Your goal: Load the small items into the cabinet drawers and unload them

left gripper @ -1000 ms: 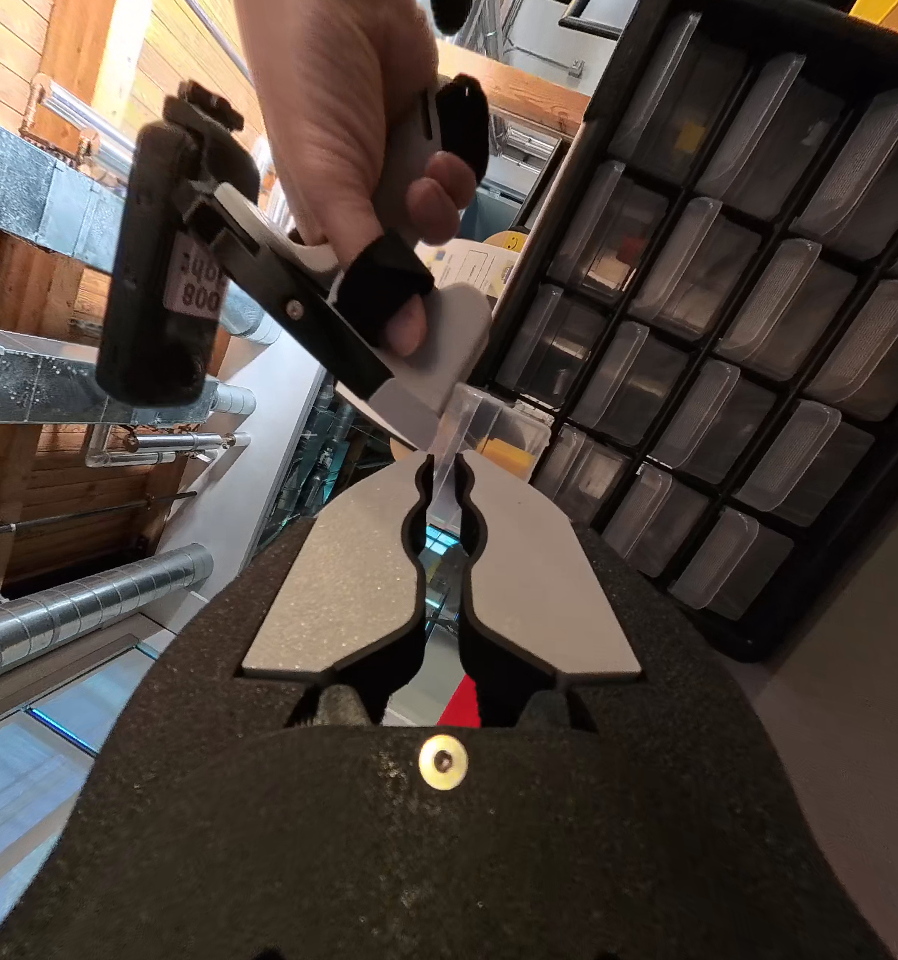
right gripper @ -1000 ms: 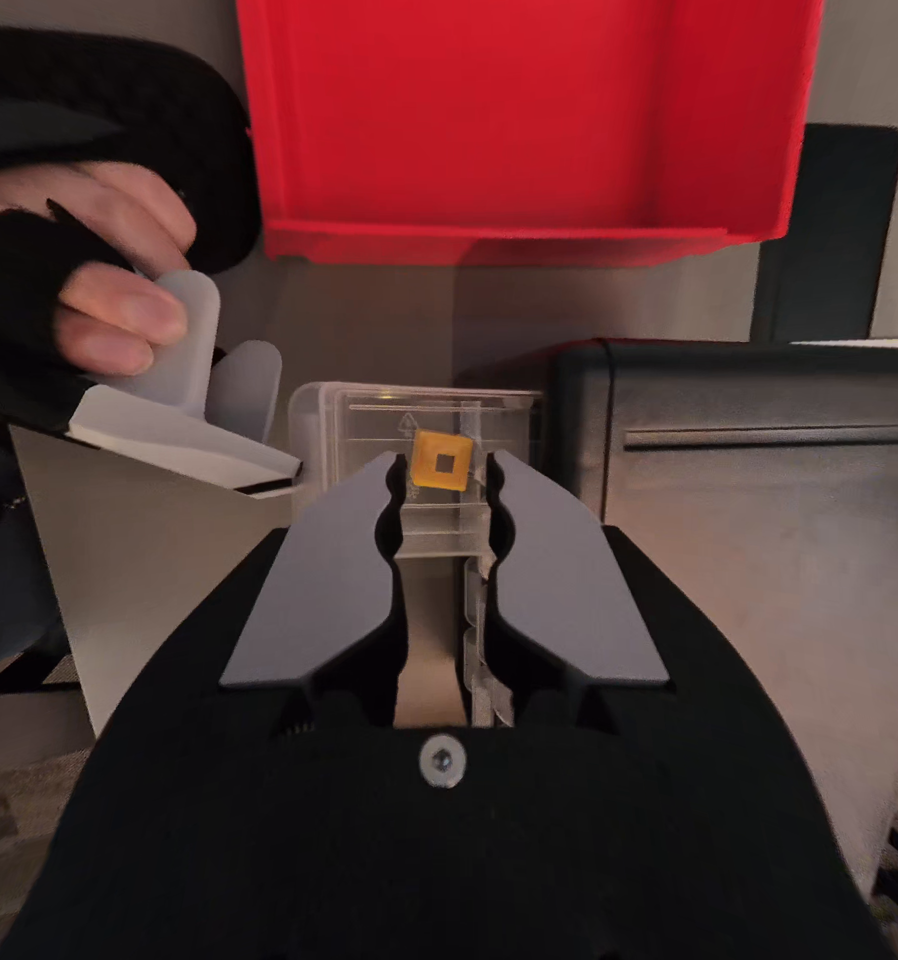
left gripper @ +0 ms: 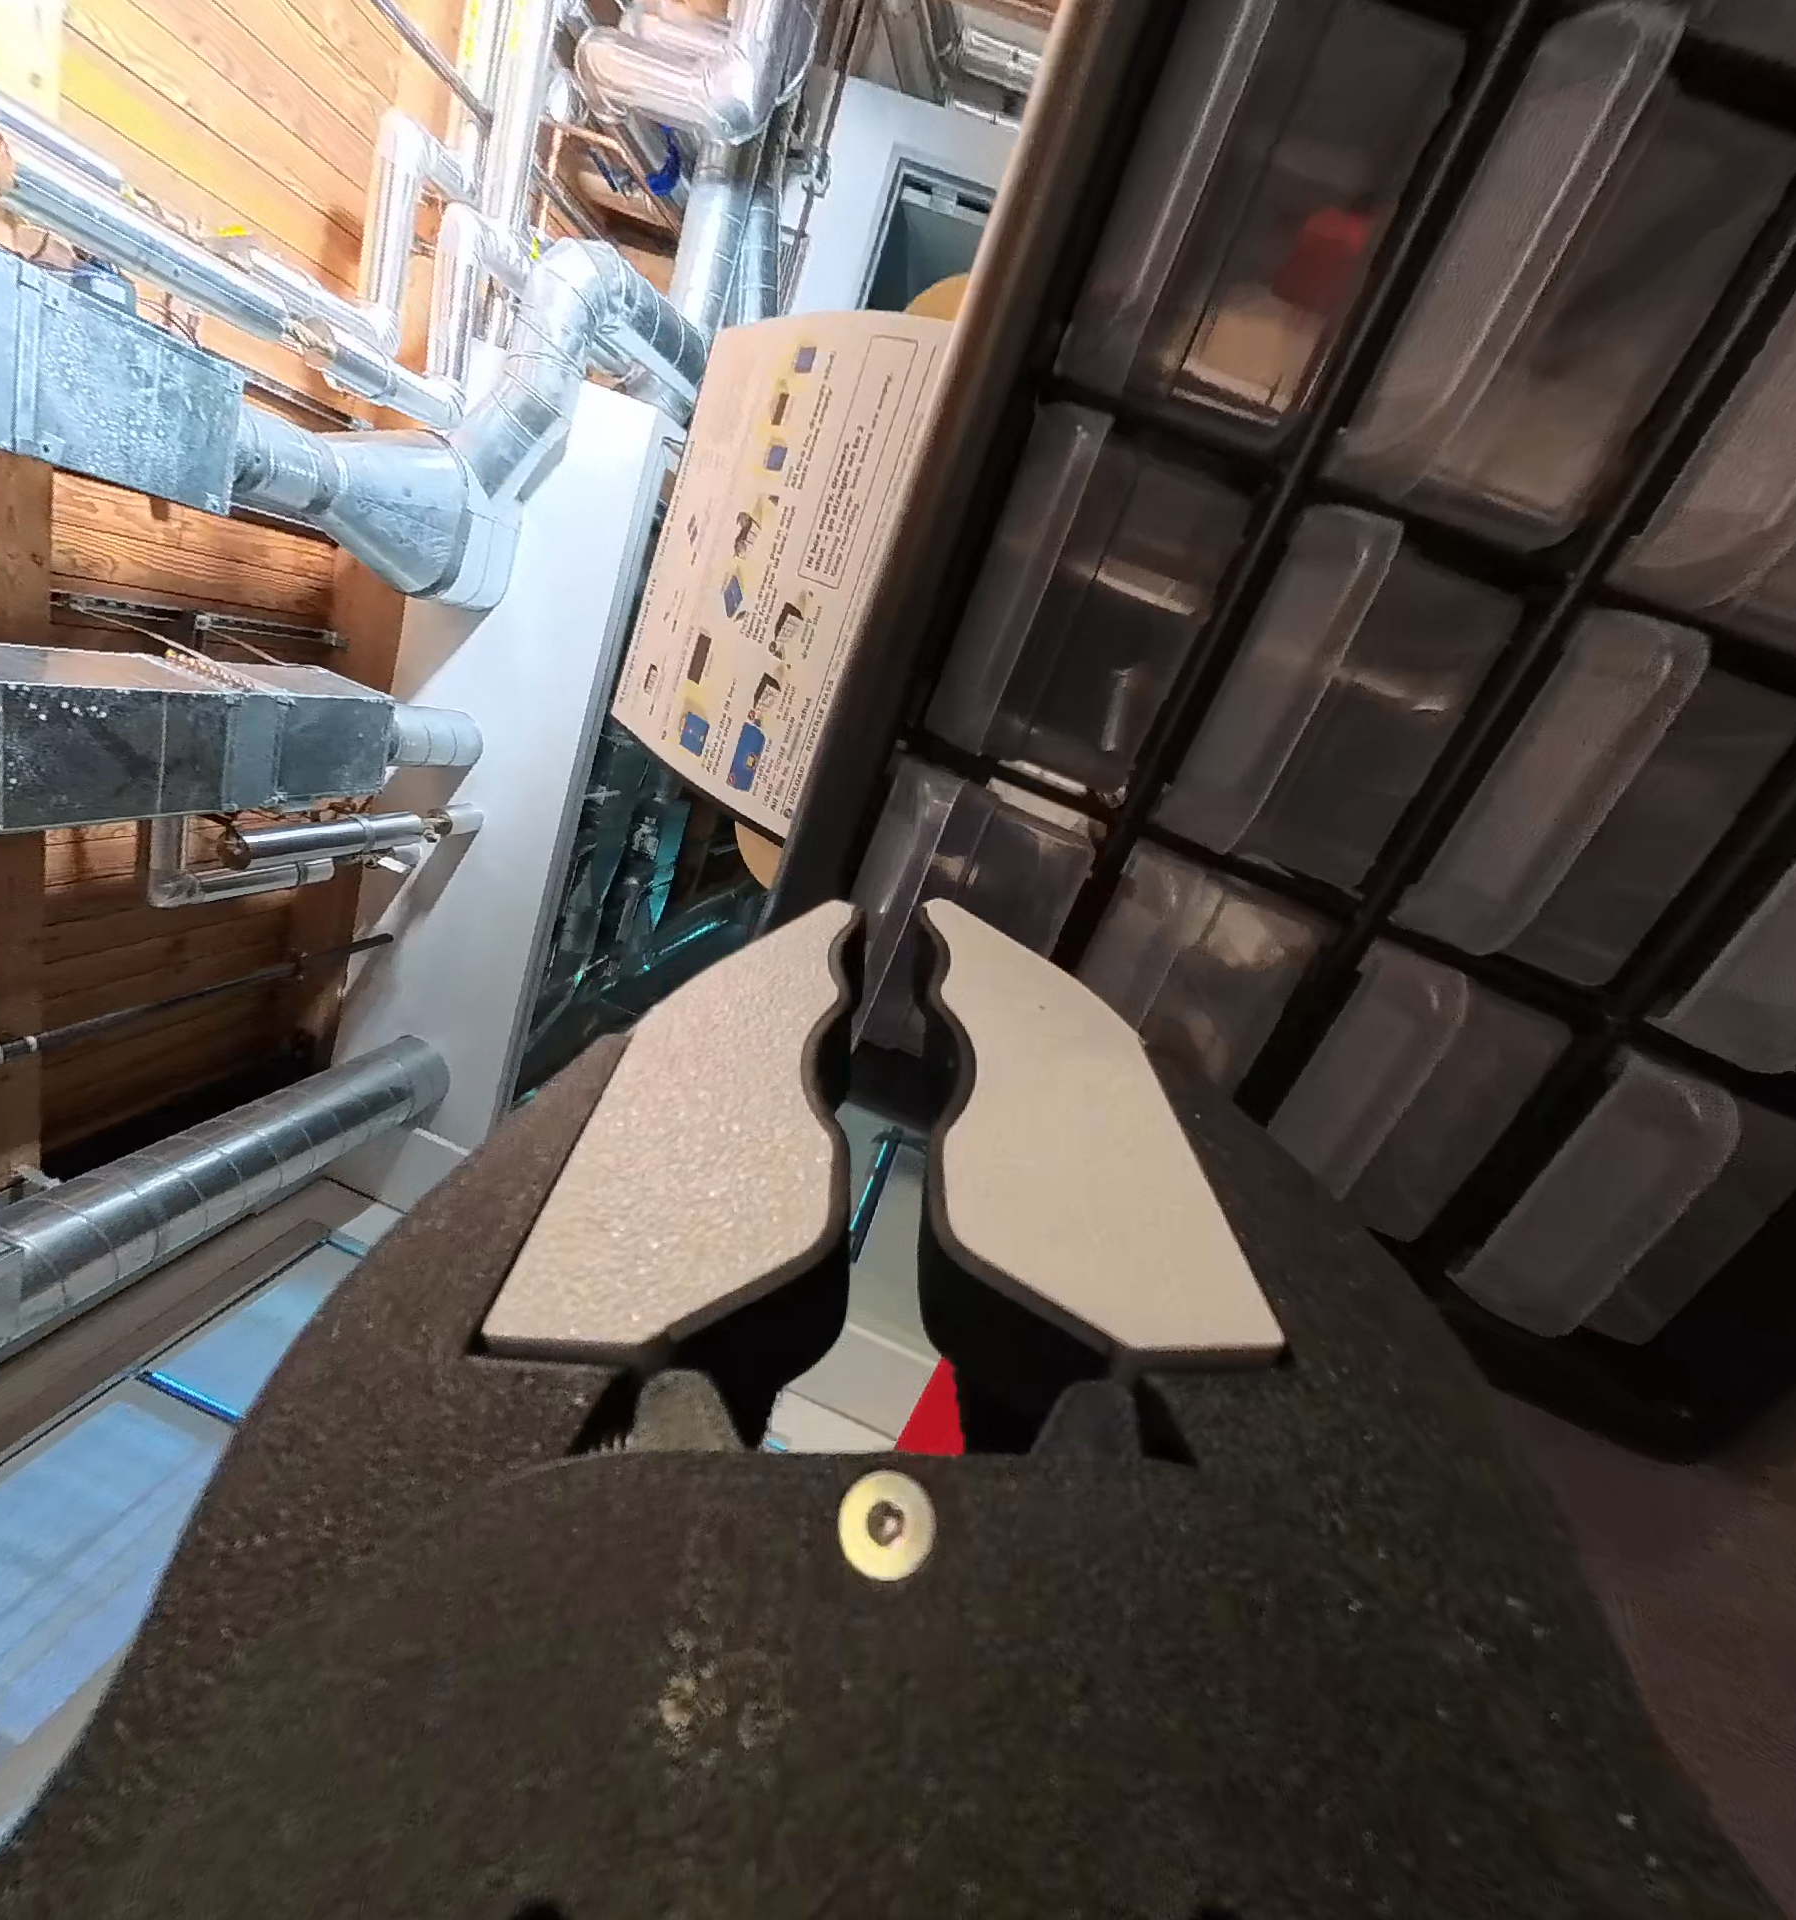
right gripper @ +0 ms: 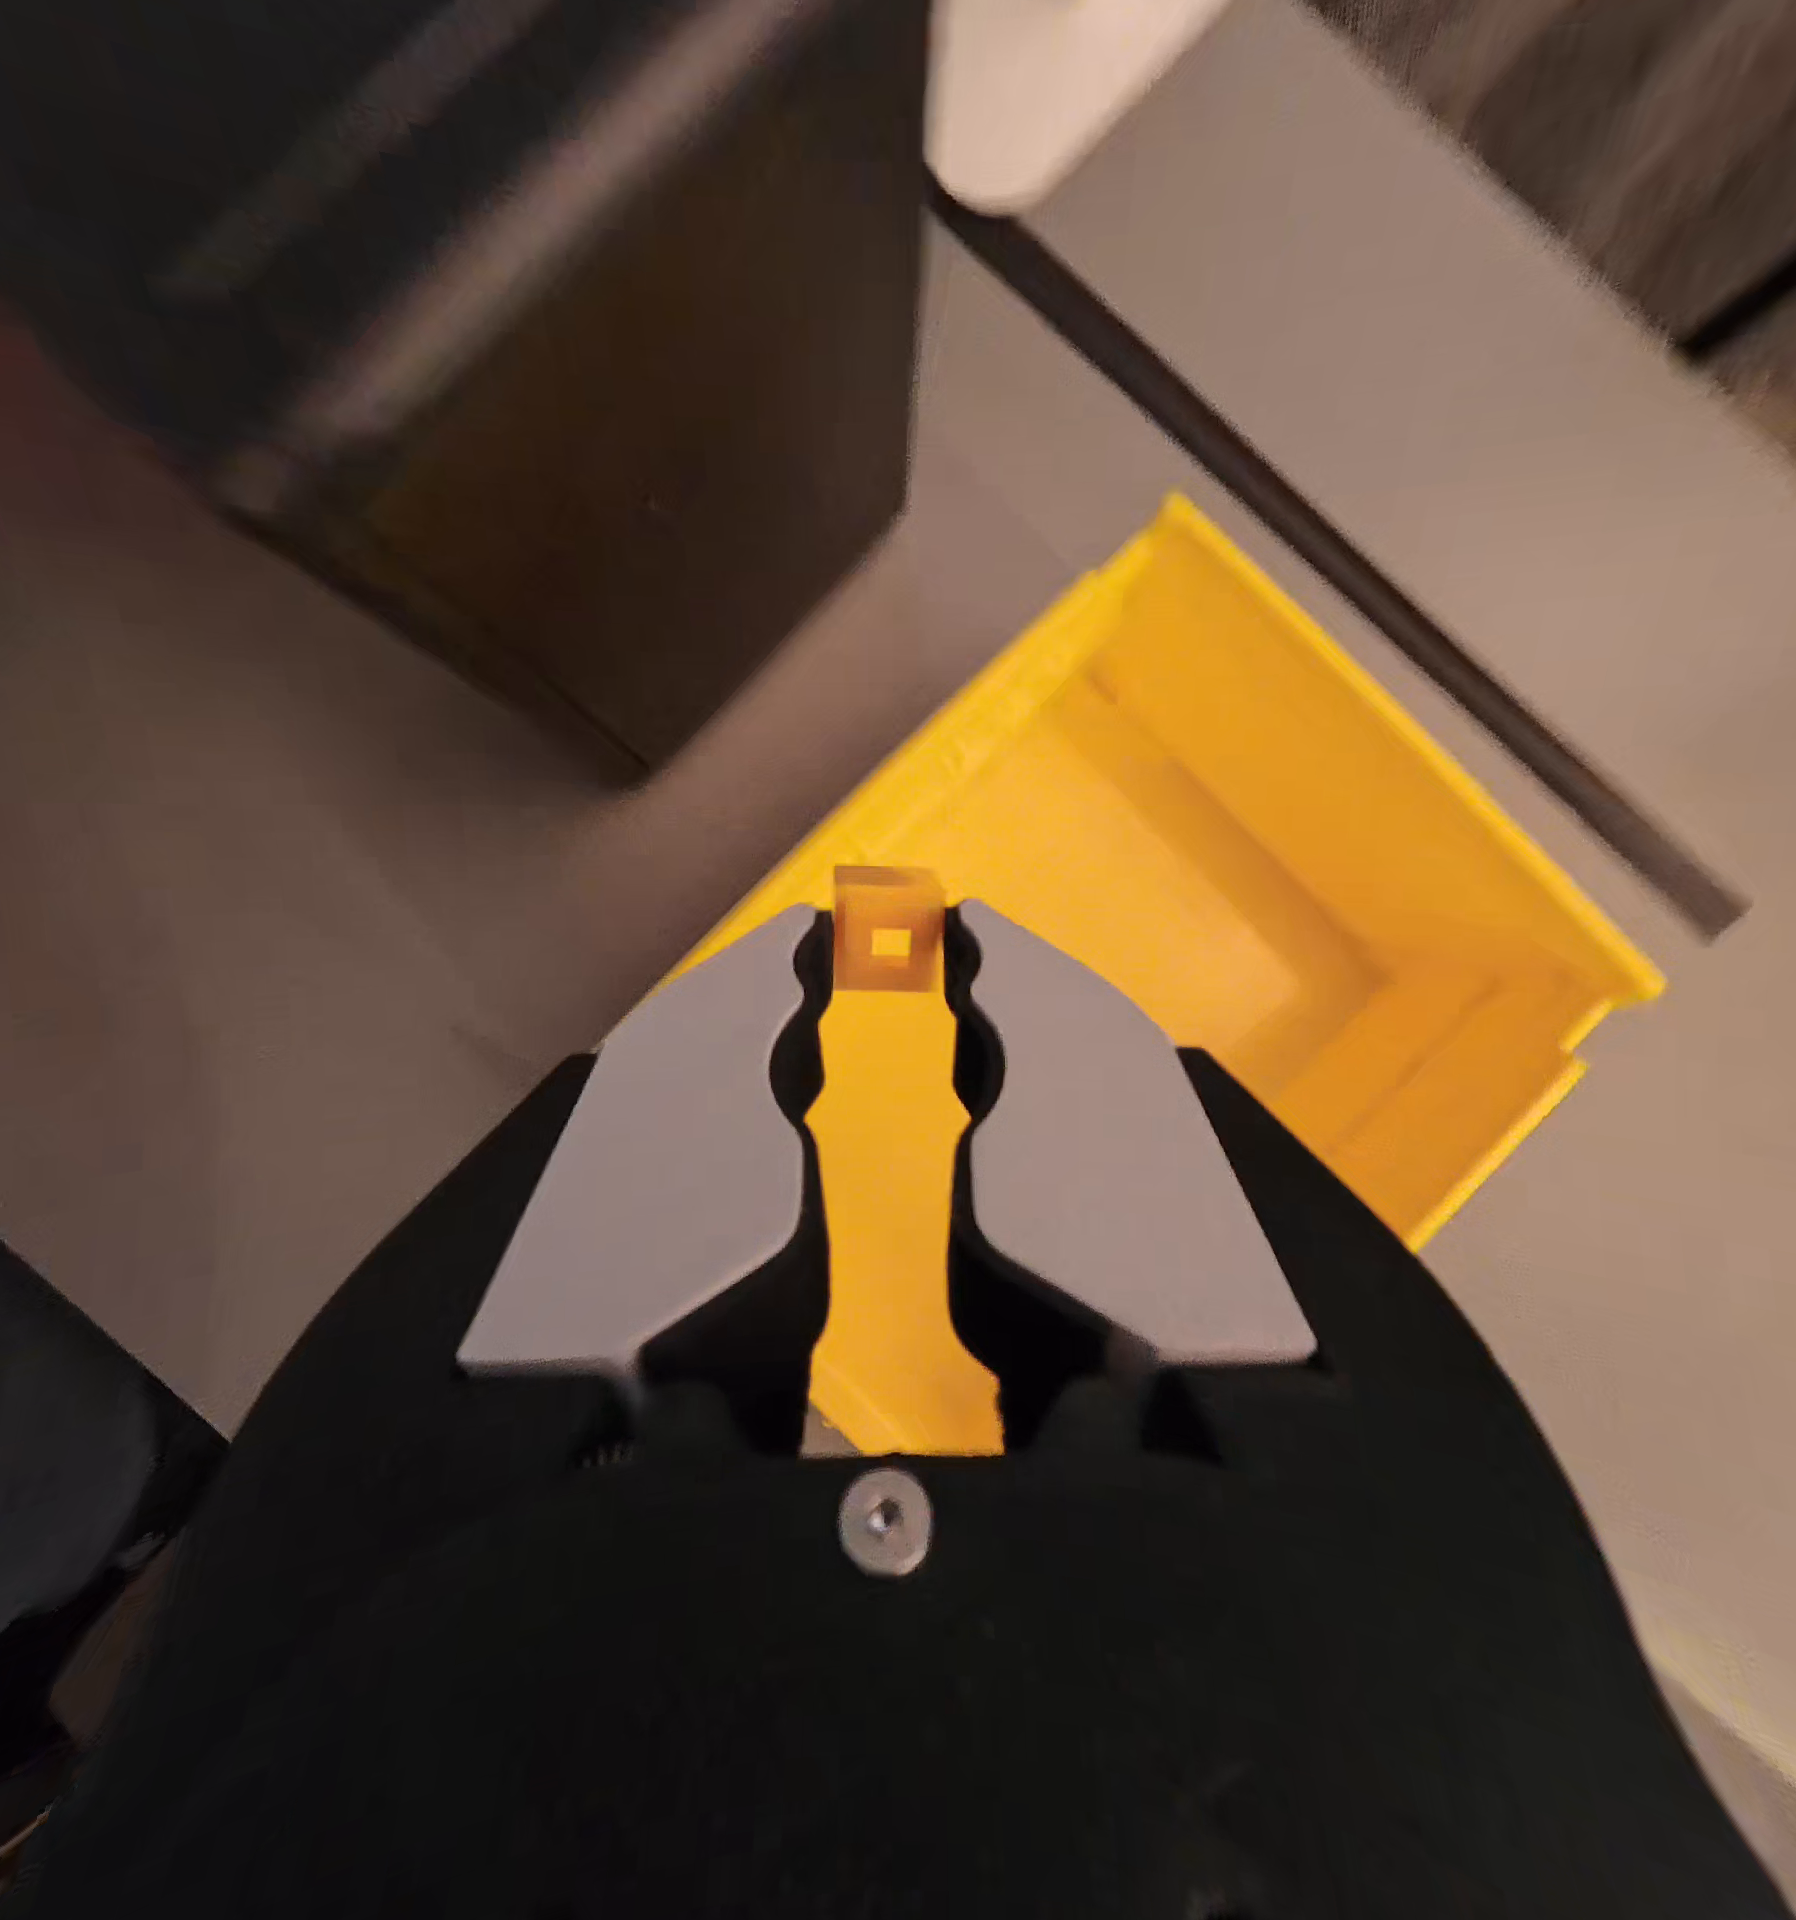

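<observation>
My right tongs (right gripper: 889, 920) still pinch the small orange cube (right gripper: 888, 933) at their tips, but they have left the clear drawer and now hang over the near corner of a yellow bin (right gripper: 1237, 831) on the grey table (right gripper: 198, 935). My left tongs (left gripper: 889, 920) stay closed on the clear drawer's handle (left gripper: 899, 914) at the cabinet (left gripper: 1393, 623), bottom left; the other hand is gone from that view.

Clear glossy plastic drawers (left gripper: 1330, 707); smooth yellow plastic bin (right gripper: 1289, 831); shiny metal ducts (left gripper: 198, 1195).
</observation>
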